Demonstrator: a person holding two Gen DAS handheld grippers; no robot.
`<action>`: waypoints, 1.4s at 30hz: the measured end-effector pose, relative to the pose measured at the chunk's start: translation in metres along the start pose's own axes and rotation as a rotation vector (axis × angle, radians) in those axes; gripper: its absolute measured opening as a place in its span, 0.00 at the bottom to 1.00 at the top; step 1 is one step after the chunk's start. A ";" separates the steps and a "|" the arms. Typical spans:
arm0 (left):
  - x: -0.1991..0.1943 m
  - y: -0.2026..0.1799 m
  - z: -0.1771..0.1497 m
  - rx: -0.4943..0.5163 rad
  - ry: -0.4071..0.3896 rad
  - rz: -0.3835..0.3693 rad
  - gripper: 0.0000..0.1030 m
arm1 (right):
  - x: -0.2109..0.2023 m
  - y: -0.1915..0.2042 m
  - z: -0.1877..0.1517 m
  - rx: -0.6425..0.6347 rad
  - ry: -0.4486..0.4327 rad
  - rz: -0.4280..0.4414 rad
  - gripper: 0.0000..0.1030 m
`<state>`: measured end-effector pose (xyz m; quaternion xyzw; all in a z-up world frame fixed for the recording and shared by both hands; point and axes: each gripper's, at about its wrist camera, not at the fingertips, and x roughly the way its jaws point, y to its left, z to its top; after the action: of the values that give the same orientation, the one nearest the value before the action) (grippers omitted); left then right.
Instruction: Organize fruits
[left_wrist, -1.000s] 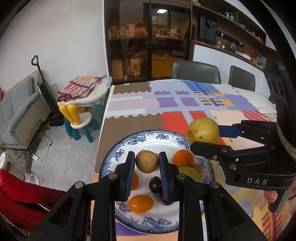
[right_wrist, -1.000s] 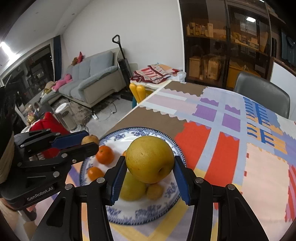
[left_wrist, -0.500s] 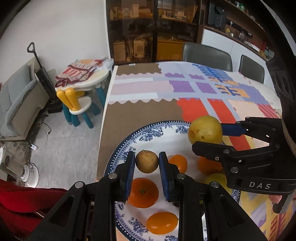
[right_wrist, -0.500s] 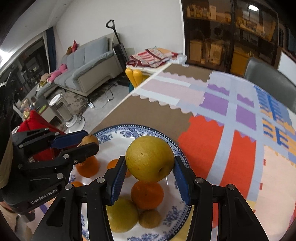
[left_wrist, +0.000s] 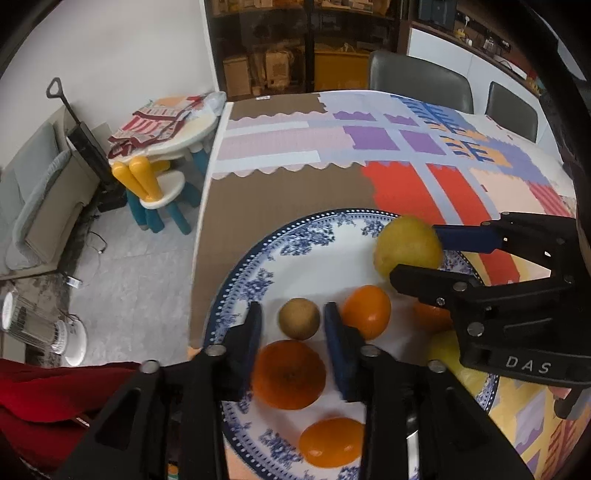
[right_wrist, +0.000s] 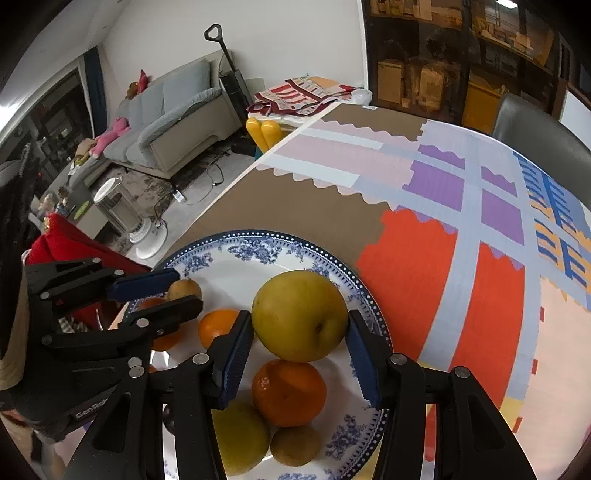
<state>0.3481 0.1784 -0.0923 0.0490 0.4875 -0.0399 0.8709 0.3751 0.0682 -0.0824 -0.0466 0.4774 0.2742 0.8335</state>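
A blue-and-white plate holds several oranges and other fruit. My left gripper hangs low over the plate's left side and its jaws are opening. A small brown fruit lies between the pads with a gap on each side, seemingly resting on the plate. My right gripper is shut on a large yellow pear, held just above an orange near the plate's right rim. In the right wrist view the left gripper straddles the brown fruit.
The plate sits by the left edge of a table under a patchwork cloth. A yellow fruit, a second brown fruit and a dark plum also lie on it. Grey chairs stand at the far side; a child's table and a heater are on the floor.
Both grippers came down closer to the plate. The left jaws, shut on the brown fruit before, have parted from it. The right gripper keeps its hold on the pear.
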 end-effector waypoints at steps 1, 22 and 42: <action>-0.004 0.002 0.000 -0.007 -0.005 0.011 0.45 | 0.000 0.000 0.000 0.001 -0.002 0.002 0.51; -0.105 -0.032 -0.041 -0.060 -0.173 0.035 0.62 | -0.099 0.014 -0.042 -0.022 -0.171 -0.086 0.65; -0.210 -0.151 -0.123 -0.013 -0.362 0.043 0.91 | -0.248 -0.004 -0.183 0.101 -0.321 -0.262 0.85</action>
<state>0.1167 0.0486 0.0156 0.0457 0.3218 -0.0262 0.9454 0.1382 -0.0997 0.0214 -0.0220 0.3416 0.1431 0.9286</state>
